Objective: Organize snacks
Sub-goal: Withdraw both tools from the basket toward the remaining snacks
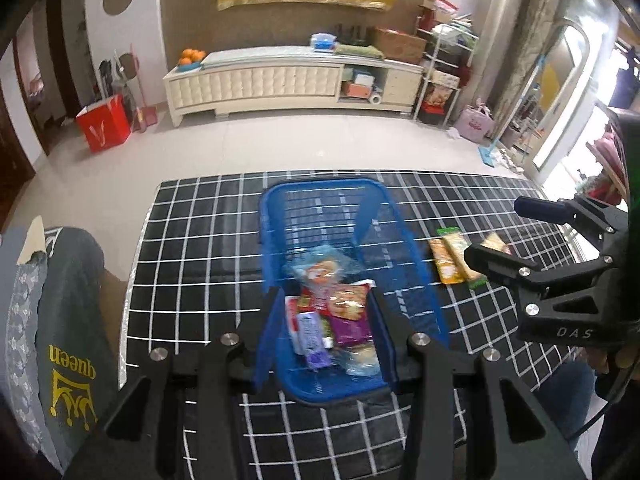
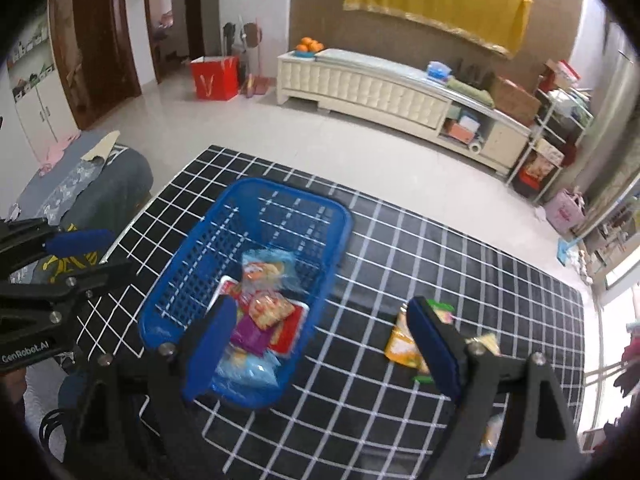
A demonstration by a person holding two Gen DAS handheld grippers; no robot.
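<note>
Right gripper hangs above the checked tablecloth with its blue-padded jaws standing wide apart and nothing between them; through the gap only cloth and the near corner of the blue basket show. The loose snack packets lie just off its right-hand finger, partly hidden behind that pad: an orange packet and a green-edged one side by side, with a pale yellow one a little further out. From this gripper they sit slightly ahead and to its right, while the basket sits ahead and to its left, so the packets are on the side of the gripper away from the basket.

In the left wrist view the packets lie parallel, their long axes running away from the person, roughly in line with the basket's long side. A grasp across their narrow width would, I judge, want the jaws set crosswise to that line, much as they stand now.

Left gripper is poised over the near end of the basket, jaws part-way apart and empty, framing the heap of packets already inside. The basket lies between it and the loose packets, so the right gripper is plainly the nearer one for them. Another pale packet may lie near the table edge under the right gripper's frame, but motion blur leaves that unsure.
</note>
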